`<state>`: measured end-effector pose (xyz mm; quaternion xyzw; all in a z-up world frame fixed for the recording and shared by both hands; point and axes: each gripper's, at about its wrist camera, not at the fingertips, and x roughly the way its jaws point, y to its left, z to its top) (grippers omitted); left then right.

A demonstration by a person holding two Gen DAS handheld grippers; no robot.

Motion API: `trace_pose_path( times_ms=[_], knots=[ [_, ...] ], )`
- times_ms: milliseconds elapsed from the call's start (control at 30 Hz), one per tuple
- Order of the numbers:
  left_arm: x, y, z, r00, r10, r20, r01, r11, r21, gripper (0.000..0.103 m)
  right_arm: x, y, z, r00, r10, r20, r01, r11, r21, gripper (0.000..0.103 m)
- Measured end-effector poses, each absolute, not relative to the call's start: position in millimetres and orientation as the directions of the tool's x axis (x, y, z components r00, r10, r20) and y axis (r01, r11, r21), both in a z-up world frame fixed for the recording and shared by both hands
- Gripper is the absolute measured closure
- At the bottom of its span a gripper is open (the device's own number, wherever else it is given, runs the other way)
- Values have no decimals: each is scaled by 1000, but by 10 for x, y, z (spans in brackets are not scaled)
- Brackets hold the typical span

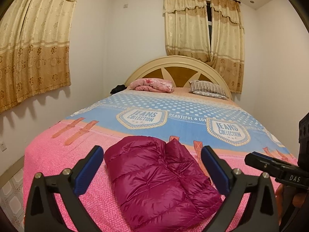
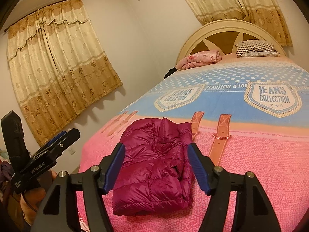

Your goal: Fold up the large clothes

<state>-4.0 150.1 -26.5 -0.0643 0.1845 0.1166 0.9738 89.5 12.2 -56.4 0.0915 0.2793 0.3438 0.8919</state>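
A folded magenta puffer jacket [image 1: 162, 181] lies on the bed [image 1: 58, 164], beyond both hand-held grippers, left [image 1: 152, 166] and right [image 2: 156, 164], jaws spread, gripping nothing.

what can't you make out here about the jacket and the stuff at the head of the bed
- Jacket near edge: left wrist view, cut off by the frame bottom and the left gripper.
- Jacket sleeves and zip: both views, folded inside.
- Dark item beside the pink blanket: both views, too small to identify.
- Pillow print: right wrist view, too small.
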Motion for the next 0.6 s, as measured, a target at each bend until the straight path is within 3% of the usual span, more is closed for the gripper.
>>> trace_pose_path(
  times_ms=[600],
  knots=[
    [-41,1465,-270,904,196,-379,-242,967,-78,0,790,52,-536,629,656,-416,-556,754,349,32]
  ],
)
